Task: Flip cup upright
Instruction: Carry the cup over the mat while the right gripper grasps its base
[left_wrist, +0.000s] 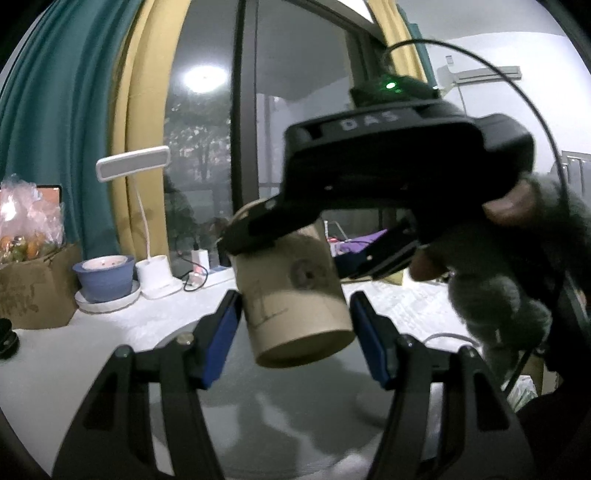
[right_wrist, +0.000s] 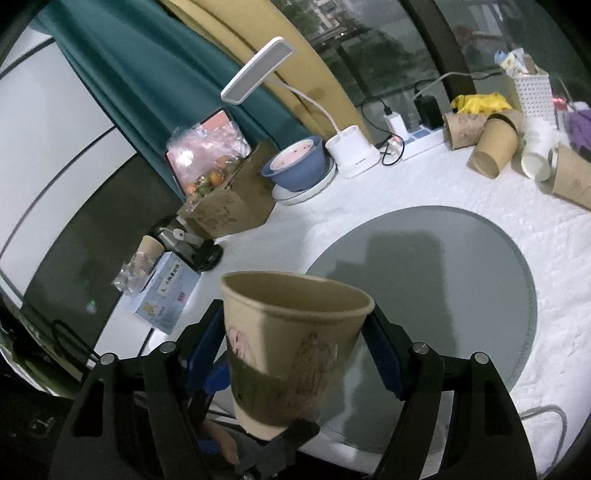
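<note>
Above the grey mat (right_wrist: 480, 258), right gripper (right_wrist: 295, 332) pinches the cup (right_wrist: 291, 343); left gripper (left_wrist: 295, 314) spread around it.

The right gripper (right_wrist: 299, 332) holds the brown paper cup (right_wrist: 291, 343) between its blue pads (right_wrist: 384, 358), rim up, slightly tilted, above the grey round mat (right_wrist: 461, 258). At 6 o'clock, the left gripper (right_wrist: 280, 448) is at the cup base; its grip is unclear. At 1 o'clock, several paper cups (right_wrist: 491, 144) lie tipped. At 12 o'clock stands a white desk lamp (right_wrist: 352, 149) beside a blue bowl (right_wrist: 297, 166).
</note>
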